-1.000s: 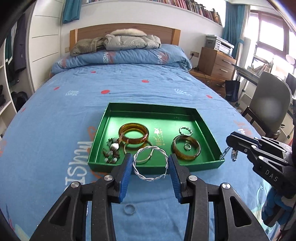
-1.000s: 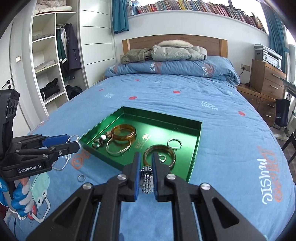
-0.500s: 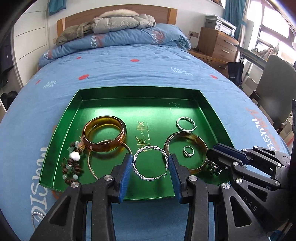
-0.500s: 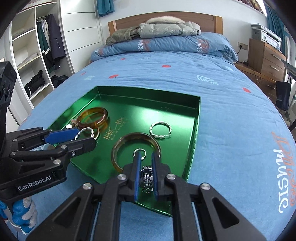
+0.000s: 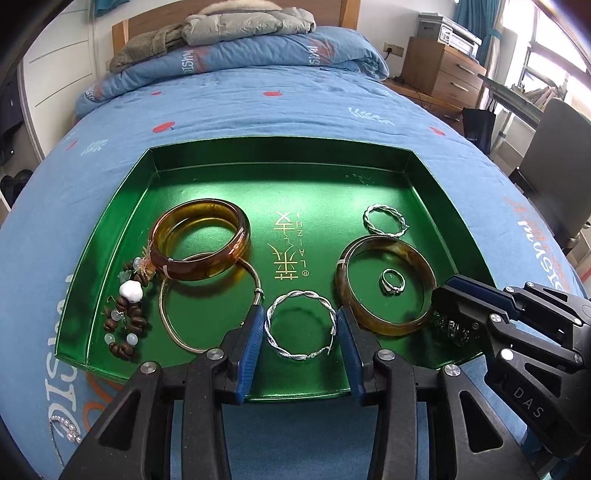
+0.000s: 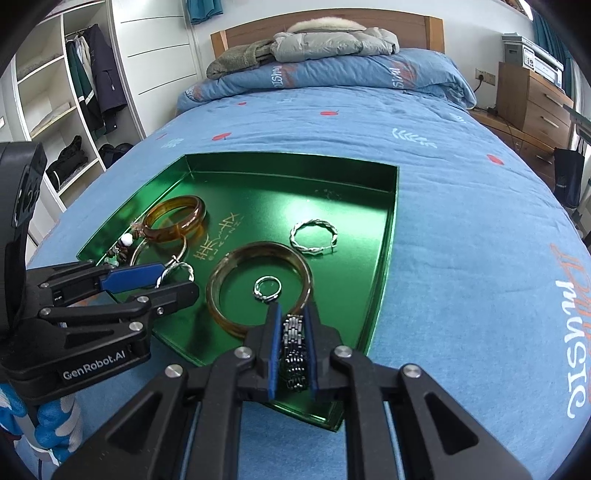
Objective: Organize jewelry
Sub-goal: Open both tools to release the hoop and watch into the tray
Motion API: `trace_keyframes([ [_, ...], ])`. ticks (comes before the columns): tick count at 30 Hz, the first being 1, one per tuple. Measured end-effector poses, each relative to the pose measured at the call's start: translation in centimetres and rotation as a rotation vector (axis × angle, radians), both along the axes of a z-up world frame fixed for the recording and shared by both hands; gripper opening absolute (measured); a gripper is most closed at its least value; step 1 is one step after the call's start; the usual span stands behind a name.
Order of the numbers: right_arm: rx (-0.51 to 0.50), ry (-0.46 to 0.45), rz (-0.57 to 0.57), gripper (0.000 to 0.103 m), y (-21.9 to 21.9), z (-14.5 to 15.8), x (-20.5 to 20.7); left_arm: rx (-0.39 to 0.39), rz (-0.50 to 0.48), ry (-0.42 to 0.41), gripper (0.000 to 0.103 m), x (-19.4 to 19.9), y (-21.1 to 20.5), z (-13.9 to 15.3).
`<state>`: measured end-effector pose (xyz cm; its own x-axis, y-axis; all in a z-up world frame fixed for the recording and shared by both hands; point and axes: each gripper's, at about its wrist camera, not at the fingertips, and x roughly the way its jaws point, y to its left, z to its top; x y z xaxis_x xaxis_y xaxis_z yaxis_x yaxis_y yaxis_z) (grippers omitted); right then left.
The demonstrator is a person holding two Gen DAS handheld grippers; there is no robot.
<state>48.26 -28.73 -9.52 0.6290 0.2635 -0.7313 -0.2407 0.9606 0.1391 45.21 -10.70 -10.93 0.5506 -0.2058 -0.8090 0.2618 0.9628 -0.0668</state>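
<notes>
Lower centre, the left gripper (image 5: 300, 325) pinches a light, springy twisted silver bangle (image 5: 301, 325) across its rim; the right gripper (image 6: 291, 350) squeezes a limp, slippery metal link bracelet (image 6: 293, 350).

The right hand-held gripper (image 5: 448, 317) is hiding most of the beaded chain (image 5: 451, 328) in the left wrist view. At 7 o'clock, the pearl strand (image 5: 66, 432) is running off past the fisheye rim.

A blue bed (image 6: 461, 206) with a wooden headboard (image 6: 325, 22) stood between a white wardrobe (image 6: 74, 92) and a wooden dresser (image 6: 532, 99).
</notes>
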Motion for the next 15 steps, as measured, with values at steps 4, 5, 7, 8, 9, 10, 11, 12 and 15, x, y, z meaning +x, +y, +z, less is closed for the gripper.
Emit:
trace_keyframes([
  [4, 0.008, 0.004, -0.01, 0.031, -0.2, 0.9, -0.1, 0.002, 0.011, -0.021, 0.04, -0.3, 0.3, 1.6],
  [5, 0.015, -0.004, -0.013, 0.035, -0.3, 1.4, -0.4, -0.003, 0.016, -0.028, 0.041, -0.4, 0.5, 2.2],
  [7, 0.018, -0.019, -0.02, 0.035, -0.4, 2.6, -0.8, -0.009, 0.025, -0.052, 0.041, -1.0, 0.9, 3.9],
  [8, 0.016, -0.028, -0.023, 0.035, -0.4, 3.3, -1.2, -0.011, 0.029, -0.067, 0.041, -1.4, 1.1, 4.8],
  [9, 0.014, -0.039, -0.023, 0.035, -0.3, 4.1, -1.6, -0.011, 0.034, -0.086, 0.041, -1.8, 1.5, 5.8],
  [10, 0.012, -0.052, -0.023, 0.035, -0.3, 5.0, -2.1, -0.011, 0.041, -0.106, 0.041, -2.3, 1.8, 6.9],
  [11, 0.012, -0.066, -0.023, 0.036, -0.3, 6.0, -2.7, -0.013, 0.048, -0.126, 0.041, -2.8, 2.3, 8.0],
  [12, 0.01, -0.08, -0.024, 0.036, -0.2, 7.0, -3.3, -0.019, 0.057, -0.143, 0.041, -3.3, 2.8, 9.2],
  [15, 0.005, -0.129, -0.028, 0.036, 0.0, 10.4, -5.3, -0.056, 0.084, -0.192, 0.041, -5.1, 4.5, 12.8],
])
